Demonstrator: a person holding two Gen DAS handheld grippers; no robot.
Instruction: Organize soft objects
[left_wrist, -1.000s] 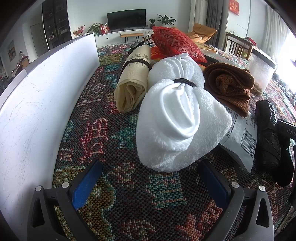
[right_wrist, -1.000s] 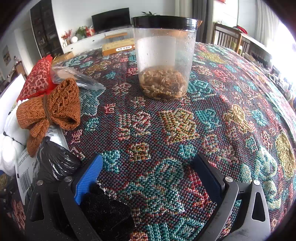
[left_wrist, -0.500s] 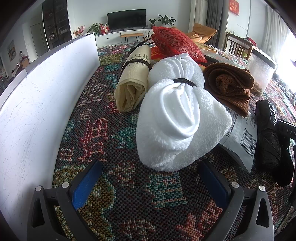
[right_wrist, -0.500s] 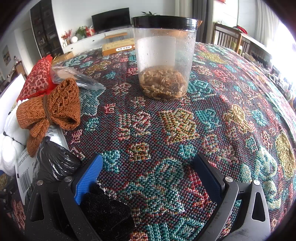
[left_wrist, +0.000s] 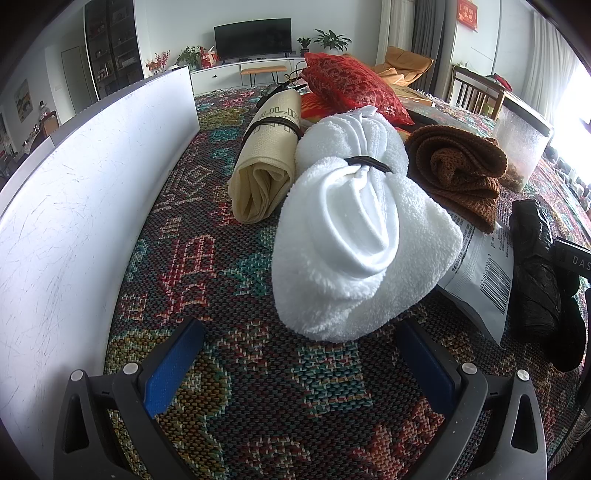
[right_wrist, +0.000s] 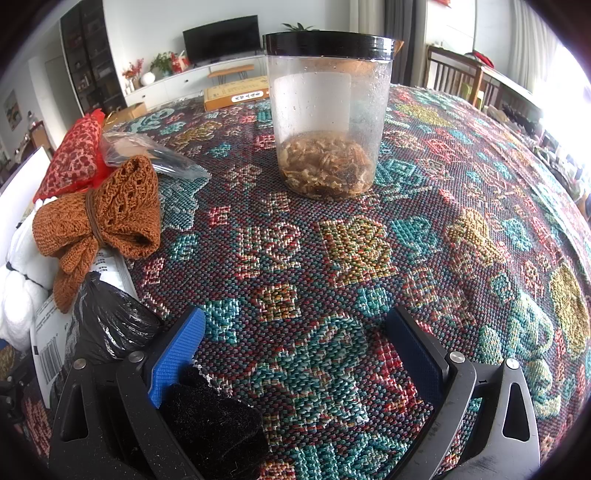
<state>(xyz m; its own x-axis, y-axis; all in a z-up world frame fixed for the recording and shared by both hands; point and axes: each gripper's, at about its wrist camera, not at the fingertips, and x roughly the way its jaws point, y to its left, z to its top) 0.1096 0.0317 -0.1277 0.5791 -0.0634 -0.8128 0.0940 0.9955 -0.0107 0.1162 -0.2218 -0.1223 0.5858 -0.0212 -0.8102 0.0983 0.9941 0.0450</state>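
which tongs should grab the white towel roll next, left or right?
Left. The left tongs are open with the white towel roll straight ahead between the pads. The right tongs face the plastic jar, with the roll only at that view's left edge.

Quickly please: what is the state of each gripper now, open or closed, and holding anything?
Left gripper: open, holding nothing, white towel bundle just ahead.
Right gripper: open, gripping nothing.

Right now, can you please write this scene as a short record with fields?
surface: patterned woven cloth
left gripper: open, facing white towel bundle
right gripper: open, nothing between fingers
soft objects: white towel bundle, beige roll, brown knit bundle, red cushion
other: clear jar with black lid, black bag, white board
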